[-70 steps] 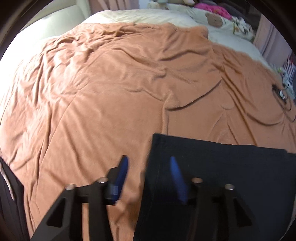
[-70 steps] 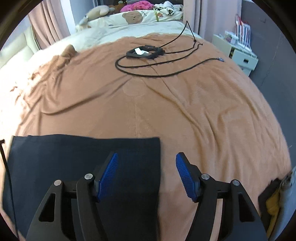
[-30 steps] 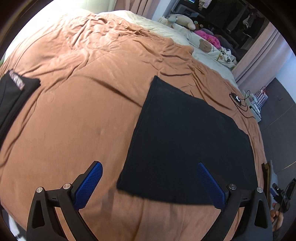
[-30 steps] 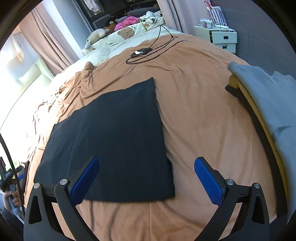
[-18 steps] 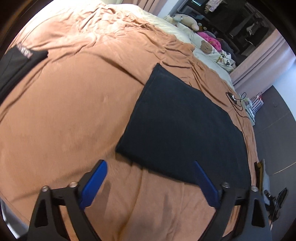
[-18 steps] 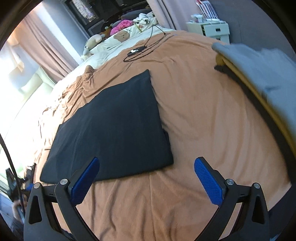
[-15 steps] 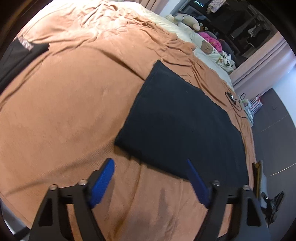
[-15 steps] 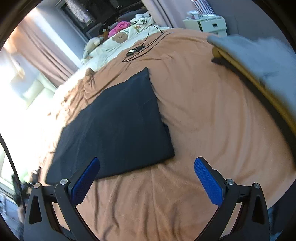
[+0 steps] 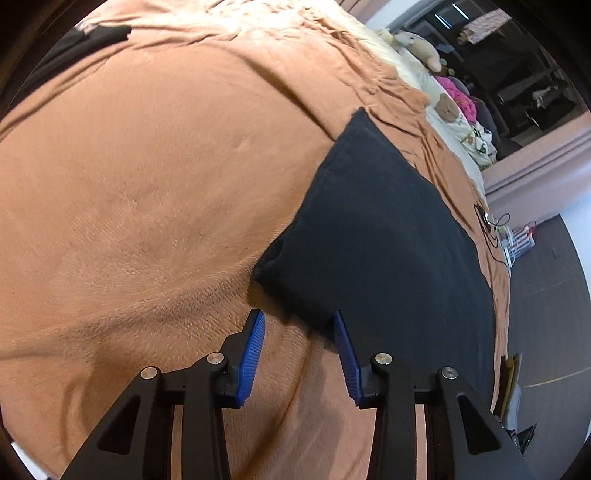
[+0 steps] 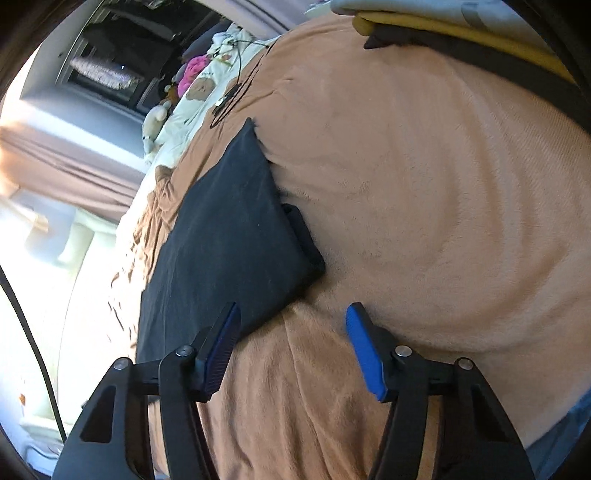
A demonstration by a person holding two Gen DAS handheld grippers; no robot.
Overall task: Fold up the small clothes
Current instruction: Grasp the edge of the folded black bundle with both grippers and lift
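Folded black garment (image 9: pixel 384 236) lies flat on the orange-brown blanket (image 9: pixel 147 184) covering the bed; another dark garment (image 9: pixel 66 48) sits far left at the blanket's edge; left gripper (image 9: pixel 298 321) low at the black garment's near left corner, jaws closing, near hem between the blue pads (image 9: pixel 343 343), not yet pinched; right gripper (image 10: pixel 291 314) at the near right corner, jaws closing, left pad over the cloth edge, right pad over bare blanket, nothing grasped; stacked grey, yellow and dark clothes (image 10: pixel 461 26) far right.
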